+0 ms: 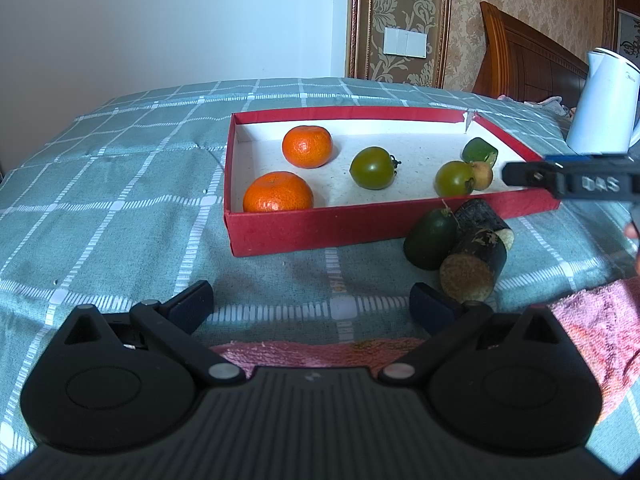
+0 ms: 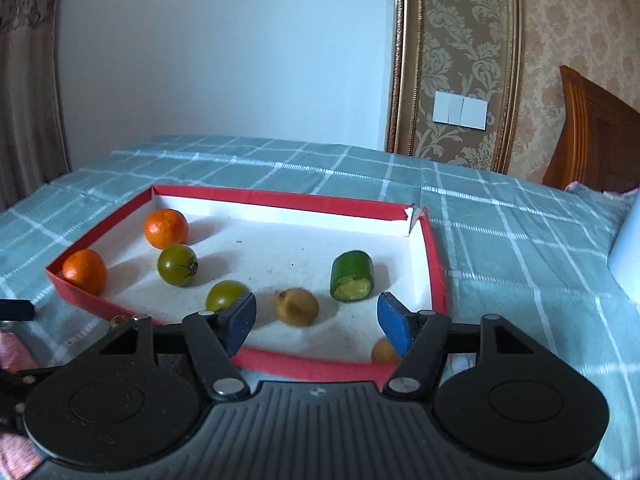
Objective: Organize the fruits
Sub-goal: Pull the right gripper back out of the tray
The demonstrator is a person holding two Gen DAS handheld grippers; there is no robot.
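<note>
A red box (image 1: pixel 316 226) (image 2: pixel 438 272) with a white floor lies on the checked bedspread. It holds two oranges (image 1: pixel 307 146) (image 2: pixel 165 228), two green tomatoes (image 1: pixel 373 168) (image 2: pixel 177 265), a green cut piece (image 1: pixel 479 150) (image 2: pixel 352 276) and a small brown fruit (image 1: pixel 482 175) (image 2: pixel 296 306). Another small brown fruit (image 2: pixel 383 351) lies at the box's near right corner. Outside the box lie a dark green fruit (image 1: pixel 430 239) and two dark cut cylinders (image 1: pixel 474 268). My left gripper (image 1: pixel 312 306) is open and empty before the box. My right gripper (image 2: pixel 318 322) (image 1: pixel 568 178) is open and empty over the box's near edge.
A white kettle (image 1: pixel 604 104) stands at the right beyond the box. A pink towel (image 1: pixel 600 320) lies on the bedspread near my left gripper. A wooden headboard (image 1: pixel 524 56) and wallpapered wall stand behind the bed.
</note>
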